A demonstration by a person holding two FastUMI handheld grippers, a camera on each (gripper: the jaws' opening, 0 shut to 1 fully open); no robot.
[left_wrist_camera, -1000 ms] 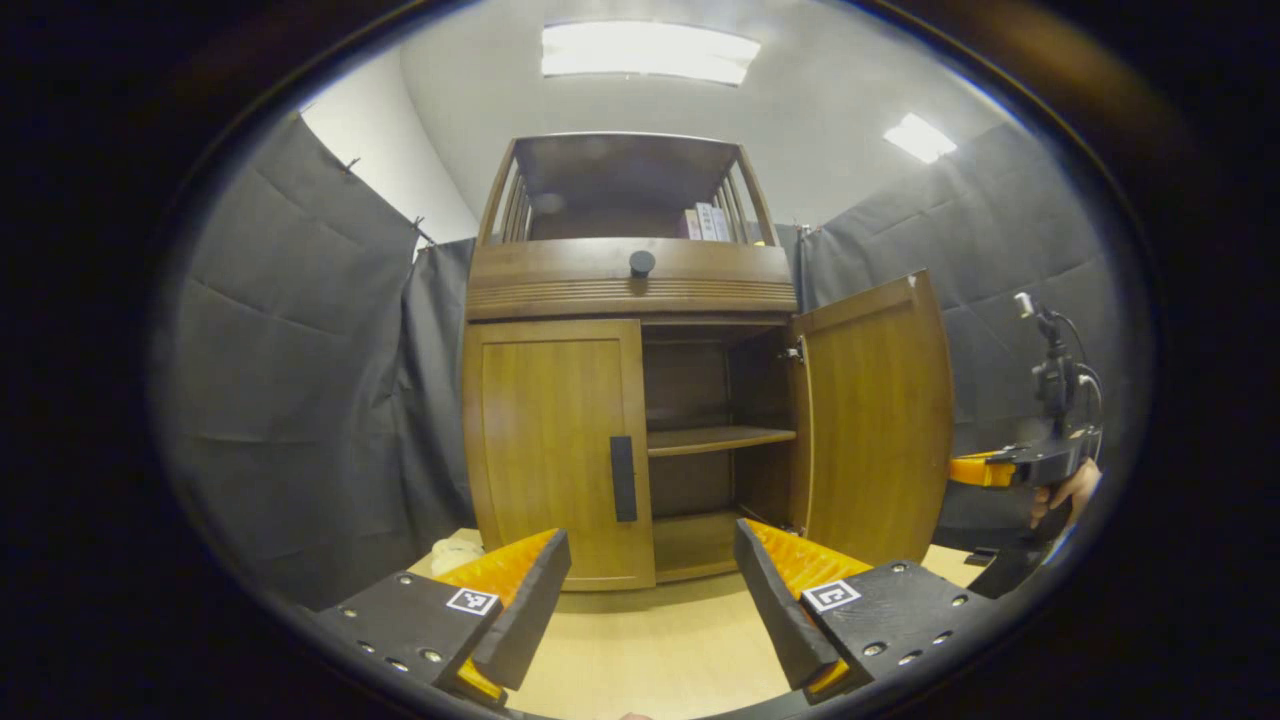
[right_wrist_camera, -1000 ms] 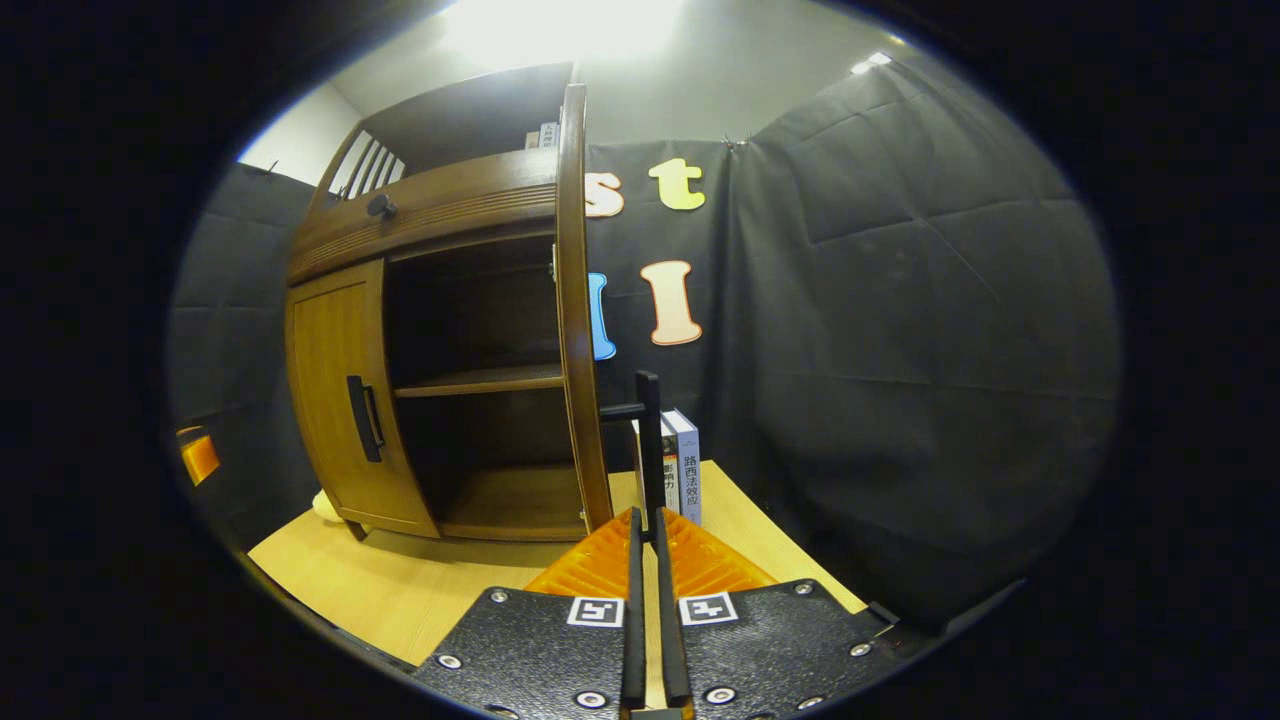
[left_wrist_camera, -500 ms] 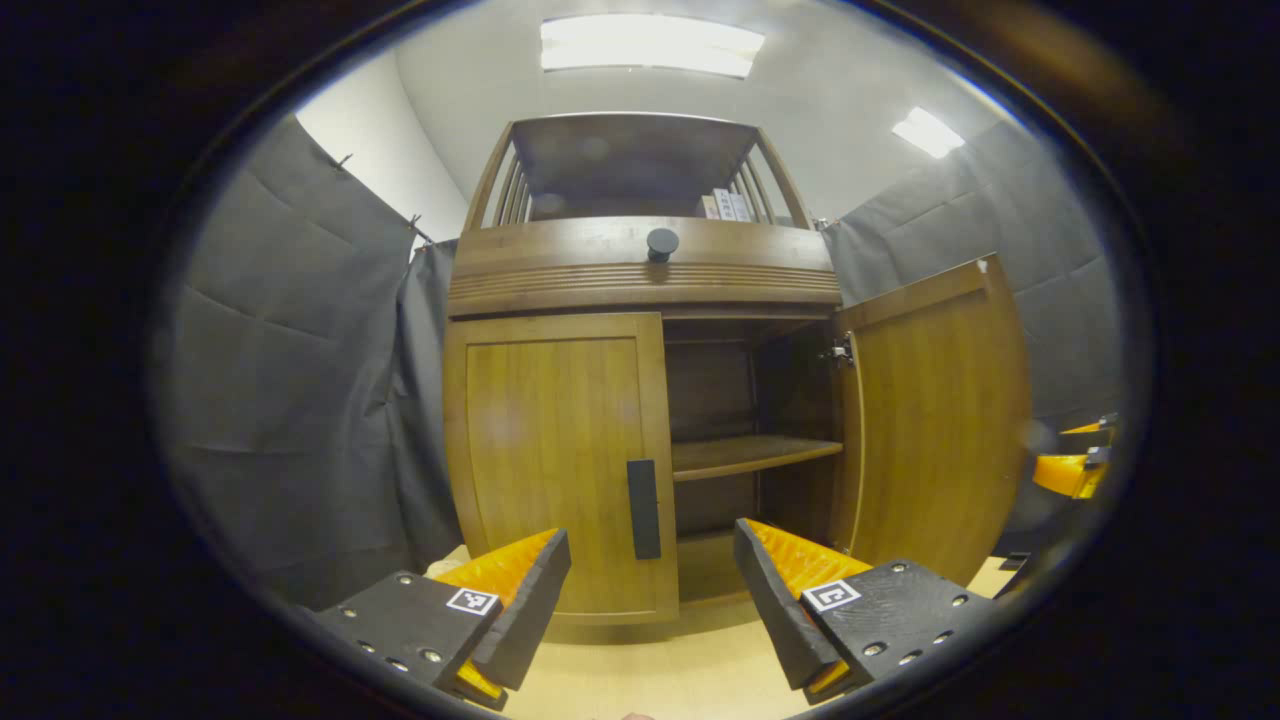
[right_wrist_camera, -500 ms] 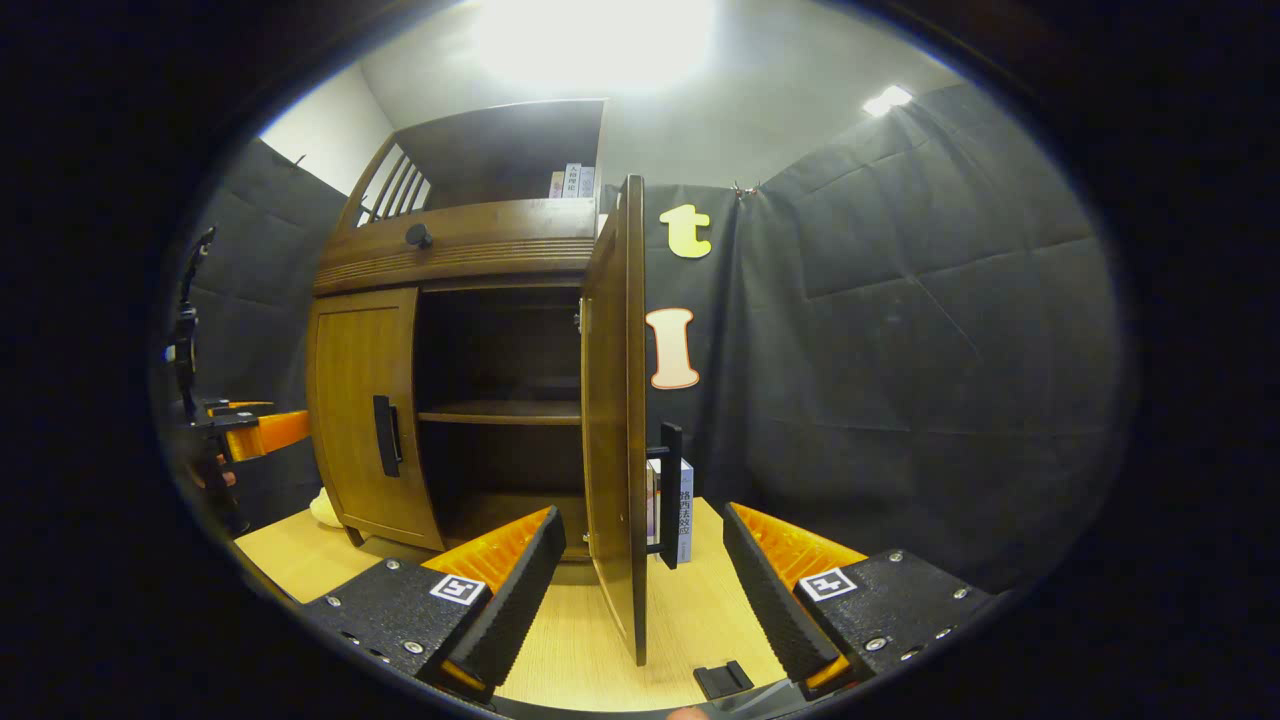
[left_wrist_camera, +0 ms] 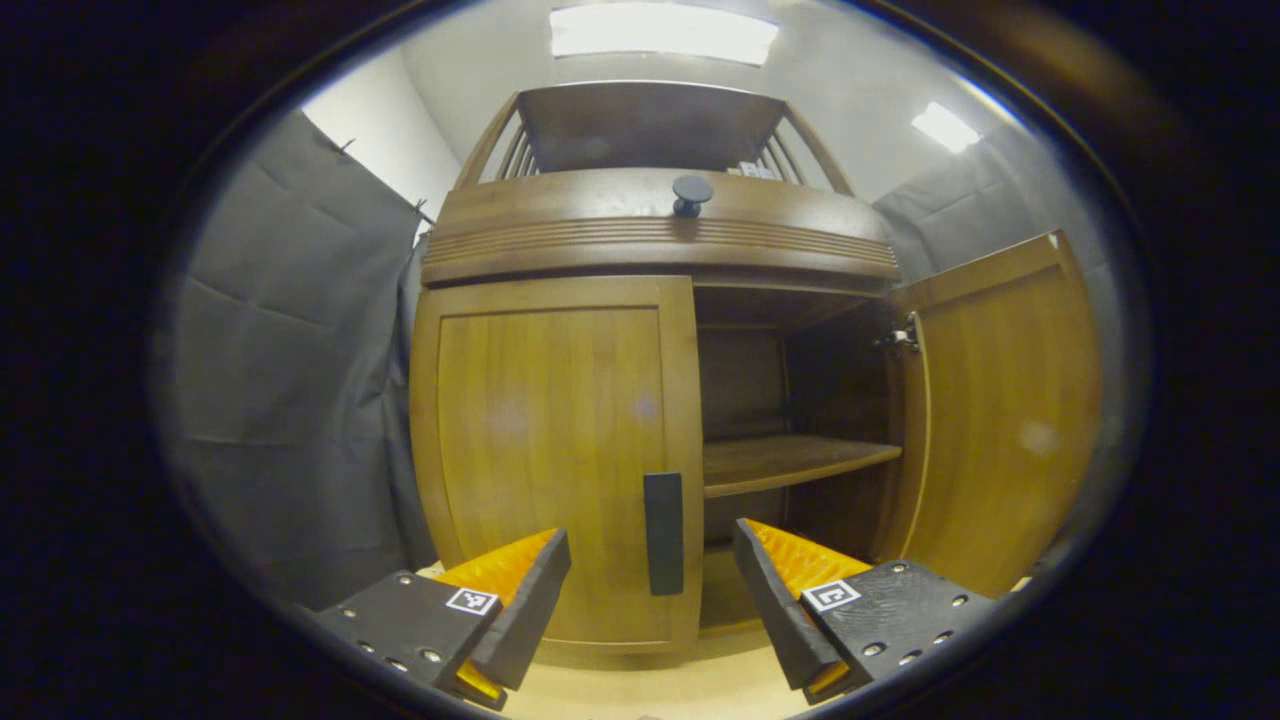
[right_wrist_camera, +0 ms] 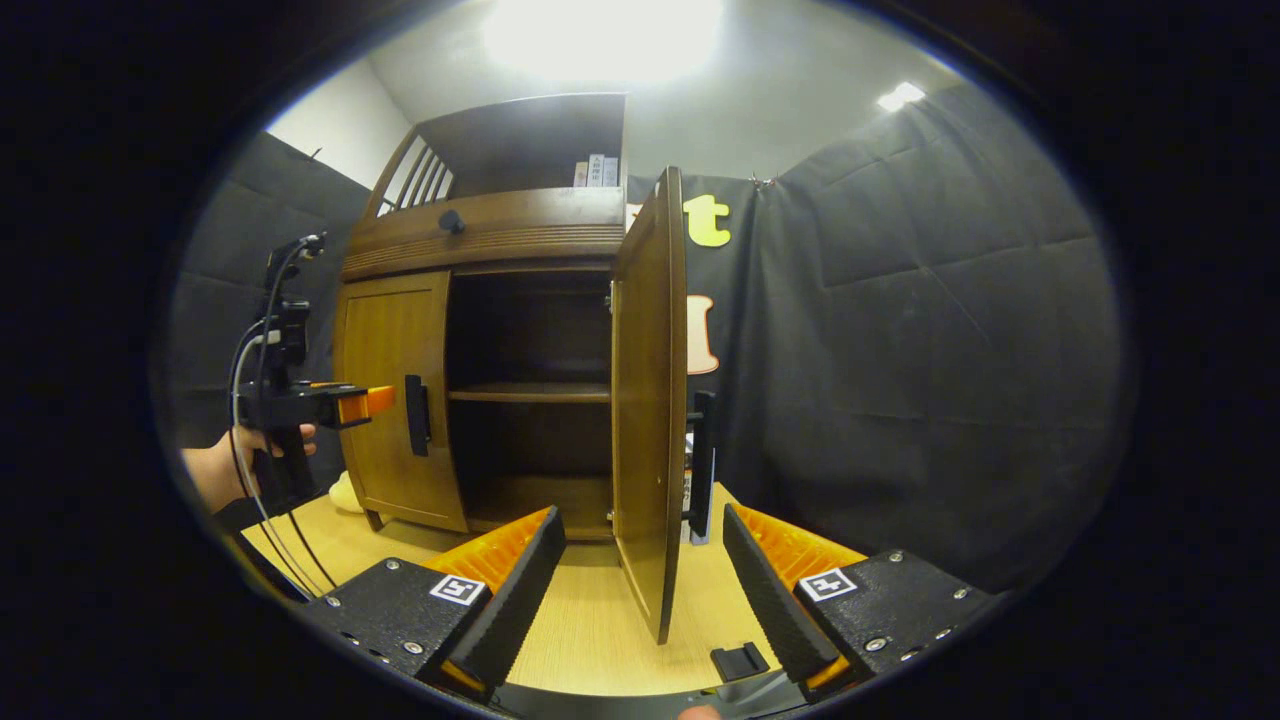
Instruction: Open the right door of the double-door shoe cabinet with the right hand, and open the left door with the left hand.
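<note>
1. In the left gripper view, the left gripper [left_wrist_camera: 652,600] is seen with its fingers spread wide and nothing held between them; no surface is touched.
2. Just beyond the gap between those fingers, the dark handle [left_wrist_camera: 663,533] of the left door [left_wrist_camera: 550,440] is seen upright, apart from both fingertips. The left door is closed.
3. Past the right-hand finger, the open compartment of the shoe cabinet [left_wrist_camera: 660,235] is shown, with a bare wooden shelf [left_wrist_camera: 790,462] across it. Nothing can be made out on that shelf, and the space beneath it is too dark to judge.
4. Farther to the right of the fingers, the right door [left_wrist_camera: 1000,420] is swung out, its inner face turned toward the camera.
5. Above the doors a round knob [left_wrist_camera: 691,192] is fixed on the drawer front, and an open railed top lies above that.
6. In the right gripper view, the right gripper [right_wrist_camera: 645,590] is also held wide apart and empty.
7. The edge of the open right door [right_wrist_camera: 650,400] stands ahead of the gap between its fingers, untouched, with its handle [right_wrist_camera: 704,465] on the far face, ahead of the right-hand finger.
8. Beyond the left-hand finger, the left gripper [right_wrist_camera: 365,402] is seen held by a hand [right_wrist_camera: 225,465], its tip just beside the left door's handle [right_wrist_camera: 416,415]; contact cannot be told.
9. Books [right_wrist_camera: 596,170] are stood in the top compartment.
</note>
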